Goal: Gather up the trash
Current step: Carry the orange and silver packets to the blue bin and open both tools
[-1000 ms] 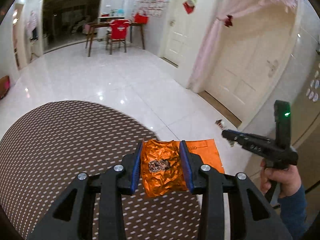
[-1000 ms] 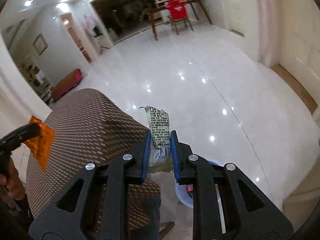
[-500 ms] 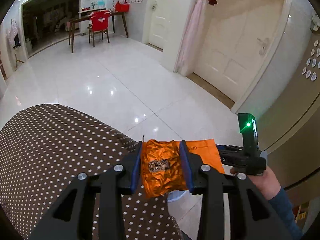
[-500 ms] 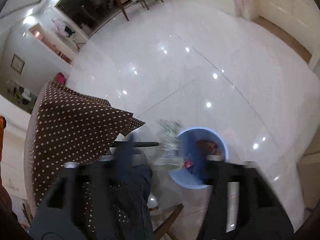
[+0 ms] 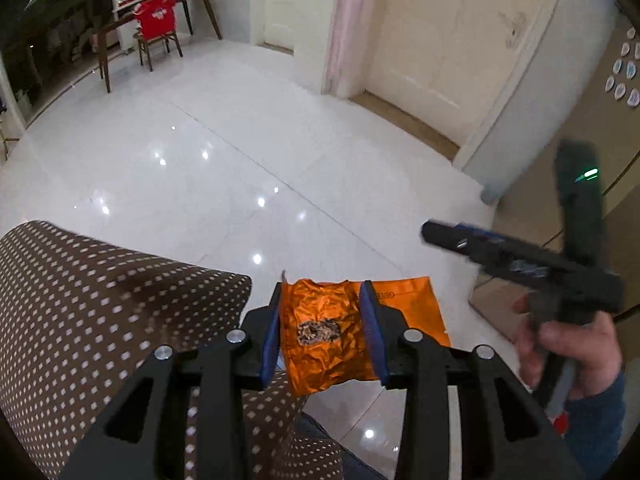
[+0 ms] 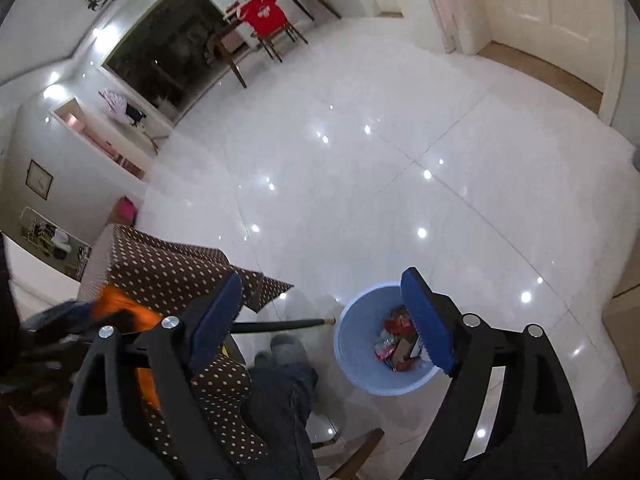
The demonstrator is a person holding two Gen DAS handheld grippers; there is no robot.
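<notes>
**Inspector A:** Left wrist view first. What does the left hand-held gripper (image 5: 324, 332) carry?

**Inspector B:** A crumpled orange wrapper (image 5: 320, 332), clamped between the two blue pads (image 5: 370, 336); the jaws have just eased apart slightly, yet both pads press on the foil. Part of the wrapper sticks out past the right pad. Below and to the left lies the surface, covered with a brown dotted cloth (image 5: 100, 300). The wrapper hangs over the cloth's edge and the white tiled floor (image 5: 240, 160).

**Inspector A:** Anything else there?

**Inspector B:** The right hand-held gripper (image 5: 444, 236), blurred, held in a hand (image 5: 568, 344) with a blue sleeve, at the right edge.

**Inspector A:** Now the right wrist view.

**Inspector B:** The right hand-held gripper (image 6: 324, 312) stands with its jaws wide apart, having just been opening, and nothing is between them. Beneath it, on the floor, sits a pale blue bin (image 6: 360, 364) with red and mixed packets inside. The right pad overlaps the bin's rim in the picture.

**Inspector A:** And the orange wrapper?

**Inspector B:** Visible at the left (image 6: 120, 308), blurred, over the dotted cloth (image 6: 168, 264), well apart from the bin.
</notes>
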